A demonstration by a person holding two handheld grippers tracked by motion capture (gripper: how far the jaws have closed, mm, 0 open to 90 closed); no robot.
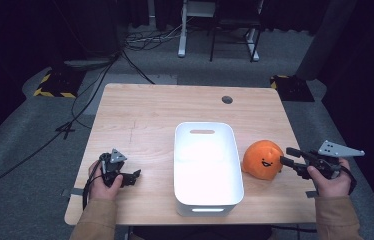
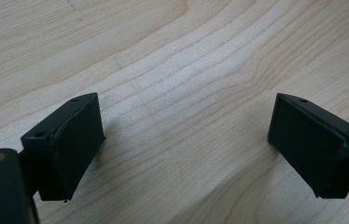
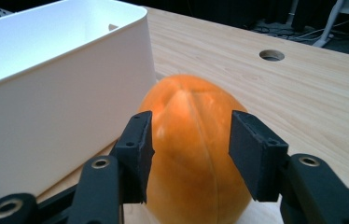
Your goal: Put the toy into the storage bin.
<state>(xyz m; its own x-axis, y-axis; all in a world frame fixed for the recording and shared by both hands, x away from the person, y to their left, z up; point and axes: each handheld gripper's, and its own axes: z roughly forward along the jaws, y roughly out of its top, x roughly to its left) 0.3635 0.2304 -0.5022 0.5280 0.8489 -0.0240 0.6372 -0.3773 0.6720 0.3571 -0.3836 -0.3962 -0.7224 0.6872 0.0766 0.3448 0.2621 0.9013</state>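
Wooden table [image 1: 145,115]: white bin [image 1: 207,167] at centre-front, long axis running away from the person, handle slot in far wall; interior looks bare. Orange plush toy [image 1: 262,159] w/ small dark face sits on tabletop just beside bin's right wall; contact w/ bin cannot be told. Round hole [image 1: 227,99] in table near far edge.

Right gripper [image 1: 289,156]: held in right hand [image 1: 331,181] at table's right edge, pointing left at the toy; jaws part open, tips at the toy's side; in right gripper view the toy [image 3: 196,149] shows between the jaws, w/ gaps either side; not clamped.

Left gripper [image 1: 134,176]: in left hand [image 1: 106,182] near front-left; low over bare wood; jaws wide apart, nothing between [image 2: 186,140].
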